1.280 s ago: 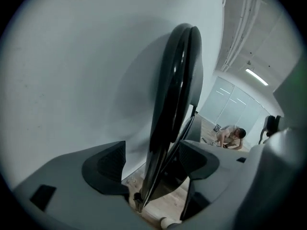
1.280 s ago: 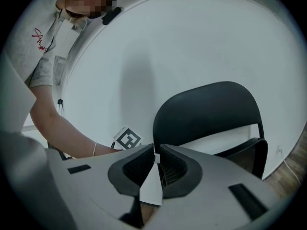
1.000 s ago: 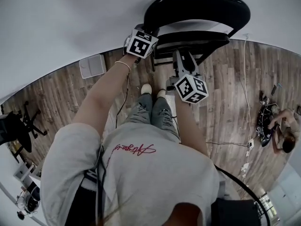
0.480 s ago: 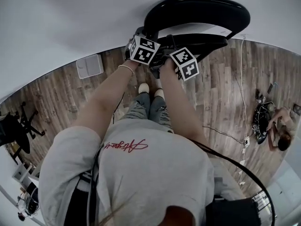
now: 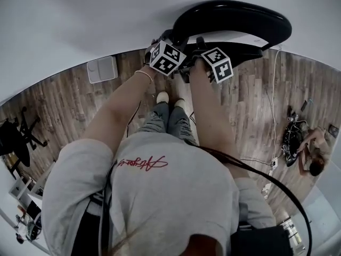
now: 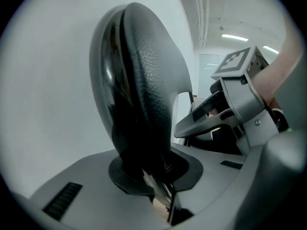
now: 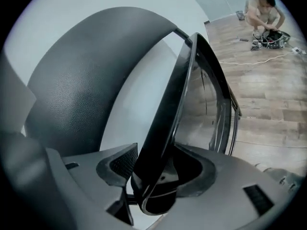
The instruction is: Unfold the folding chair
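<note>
The black folding chair stands folded against the white wall, its padded backrest (image 5: 234, 17) above the flat seat (image 5: 237, 49). My left gripper (image 6: 153, 176) is shut on the backrest's (image 6: 139, 80) left edge; its marker cube (image 5: 166, 57) shows in the head view. My right gripper (image 7: 153, 176), whose cube (image 5: 217, 64) sits just right of the left one, has its jaws spread wide. The thin edge of the seat (image 7: 177, 104) stands between them, and a small gap shows at the left pad. The chair's metal frame (image 7: 230, 114) runs down behind the seat.
Wooden floor lies below the wall. A white box (image 5: 101, 69) sits on the floor to the left, and an office chair base (image 5: 21, 137) stands at far left. A person (image 5: 311, 156) crouches by cables at the right. My own shoes (image 5: 170, 99) are close to the chair.
The right gripper has moved from in front of my legs up to the seat's edge, beside the left gripper, and rolled. The left gripper has stayed on the backrest.
</note>
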Action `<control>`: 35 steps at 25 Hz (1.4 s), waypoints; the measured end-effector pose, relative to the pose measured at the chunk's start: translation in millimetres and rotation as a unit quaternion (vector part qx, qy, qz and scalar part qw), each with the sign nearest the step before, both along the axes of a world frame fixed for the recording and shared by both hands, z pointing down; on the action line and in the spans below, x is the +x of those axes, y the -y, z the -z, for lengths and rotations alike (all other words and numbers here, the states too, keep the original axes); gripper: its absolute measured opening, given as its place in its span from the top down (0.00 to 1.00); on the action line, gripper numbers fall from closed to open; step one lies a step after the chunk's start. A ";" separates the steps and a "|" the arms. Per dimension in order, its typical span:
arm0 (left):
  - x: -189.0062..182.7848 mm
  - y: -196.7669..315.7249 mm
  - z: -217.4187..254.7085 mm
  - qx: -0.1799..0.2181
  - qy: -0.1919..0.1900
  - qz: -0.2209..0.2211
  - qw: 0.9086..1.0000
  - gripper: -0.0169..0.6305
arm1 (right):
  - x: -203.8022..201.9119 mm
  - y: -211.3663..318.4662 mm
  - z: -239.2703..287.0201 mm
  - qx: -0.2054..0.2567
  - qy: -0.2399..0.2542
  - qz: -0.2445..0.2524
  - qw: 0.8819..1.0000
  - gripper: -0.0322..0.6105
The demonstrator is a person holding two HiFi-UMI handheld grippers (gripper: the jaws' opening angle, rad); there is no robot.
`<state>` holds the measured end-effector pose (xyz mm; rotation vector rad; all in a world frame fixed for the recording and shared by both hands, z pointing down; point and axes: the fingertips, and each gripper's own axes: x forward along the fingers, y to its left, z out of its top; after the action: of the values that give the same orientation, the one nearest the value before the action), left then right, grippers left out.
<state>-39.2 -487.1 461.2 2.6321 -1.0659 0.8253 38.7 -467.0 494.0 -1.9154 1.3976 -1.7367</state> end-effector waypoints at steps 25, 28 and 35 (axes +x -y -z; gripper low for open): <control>-0.2 -36.1 -54.4 -0.011 -0.049 0.122 0.991 0.92 | 40.1 -235.4 -13.2 0.071 0.074 -0.001 0.995 0.64; 0.8 -40.0 -65.0 -0.015 -0.052 0.141 0.988 0.92 | 49.6 -270.1 -31.3 0.115 0.103 -0.013 0.988 0.65; -13.9 -56.4 -80.5 0.043 -0.113 0.215 0.969 0.82 | 63.7 -337.4 -71.3 0.190 0.137 0.022 0.972 0.66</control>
<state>-53.1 -430.6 541.7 2.3444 -1.5498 0.3839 102.4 -129.6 565.4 -1.3996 1.5391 -1.5409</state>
